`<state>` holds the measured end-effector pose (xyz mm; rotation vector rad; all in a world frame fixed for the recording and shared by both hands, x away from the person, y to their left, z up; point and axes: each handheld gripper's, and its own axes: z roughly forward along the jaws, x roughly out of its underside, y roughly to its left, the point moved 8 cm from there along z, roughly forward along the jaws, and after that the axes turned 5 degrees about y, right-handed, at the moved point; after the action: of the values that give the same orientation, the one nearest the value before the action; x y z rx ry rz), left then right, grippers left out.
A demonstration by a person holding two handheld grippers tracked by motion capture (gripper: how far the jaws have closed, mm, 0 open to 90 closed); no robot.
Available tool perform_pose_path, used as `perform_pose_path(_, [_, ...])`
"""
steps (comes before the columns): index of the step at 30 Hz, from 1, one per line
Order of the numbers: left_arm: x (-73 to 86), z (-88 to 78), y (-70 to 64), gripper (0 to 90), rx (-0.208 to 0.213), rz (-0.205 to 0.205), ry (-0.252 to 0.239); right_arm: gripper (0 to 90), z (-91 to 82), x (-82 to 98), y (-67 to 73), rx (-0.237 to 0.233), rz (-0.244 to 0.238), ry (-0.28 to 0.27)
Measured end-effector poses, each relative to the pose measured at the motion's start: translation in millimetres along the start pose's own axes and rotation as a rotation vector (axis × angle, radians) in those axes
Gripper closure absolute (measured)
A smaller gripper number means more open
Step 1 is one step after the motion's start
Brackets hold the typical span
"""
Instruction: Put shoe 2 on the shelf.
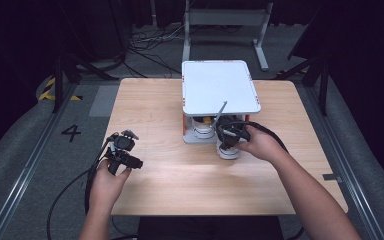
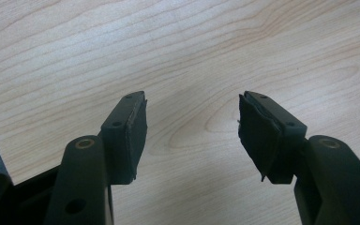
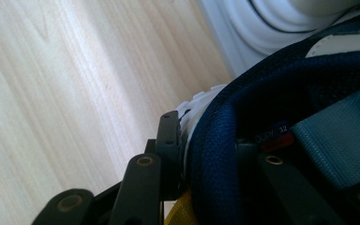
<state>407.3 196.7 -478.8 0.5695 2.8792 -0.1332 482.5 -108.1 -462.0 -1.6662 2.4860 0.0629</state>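
A small shoe with a white sole stands on the wooden table, just in front of a white two-level rack. My right gripper is shut on it from above. In the right gripper view the shoe's navy mesh collar sits between the jaws of the right gripper, one jaw outside by the white sole and one inside the shoe. A second shoe stands under the rack's top plate. My left gripper hovers over the table's left part, and the left gripper is open with only bare wood between its pads.
The rack stands at the table's far middle, its lower level open toward me. A white ribbed form lies just beyond the held shoe. Cables trail from both grippers. Dark floor, stands and wiring surround the table.
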Motion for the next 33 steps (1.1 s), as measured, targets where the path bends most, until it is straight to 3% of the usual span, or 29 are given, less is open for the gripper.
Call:
perform_pose_path(6, [-2.0, 1.4, -0.6, 42.5, 0.002, 0.001, 0.002, 71.8, 0.2, -9.0, -0.8, -0.040, 0.002, -0.036])
perform_pose_path(9, [-2.7, 1.2, -1.6, 42.5, 0.002, 0.008, 0.000, 71.7, 3.9, -10.1, -3.2, -0.015, -0.001, -0.031])
perform_pose_path(12, [-2.4, 0.3, -2.0, 42.6, 0.001, 0.008, 0.000, 68.6, 11.0, -7.0, -9.1, 0.060, -0.042, -0.009])
perform_pose_path(15, [-2.6, -0.6, -1.4, 42.5, 0.002, 0.004, -0.003, 58.8, 8.3, -8.5, -11.5, 0.105, -0.026, -0.030])
perform_pose_path(17, [-3.1, -0.8, -1.7, 42.5, 0.002, 0.008, -0.003, 50.8, 0.7, -11.0, -15.2, 0.161, -0.023, -0.074])
perform_pose_path(28, [-10.8, 2.6, -6.4, 42.2, 0.009, 0.024, 0.000, 50.5, -24.9, -5.0, -11.4, 0.192, 0.028, -0.147])
perform_pose_path(33, [-15.1, 2.8, -7.3, 42.2, 0.012, 0.032, -0.002, 55.3, -52.6, 5.3, -7.0, 0.192, 0.099, -0.220])
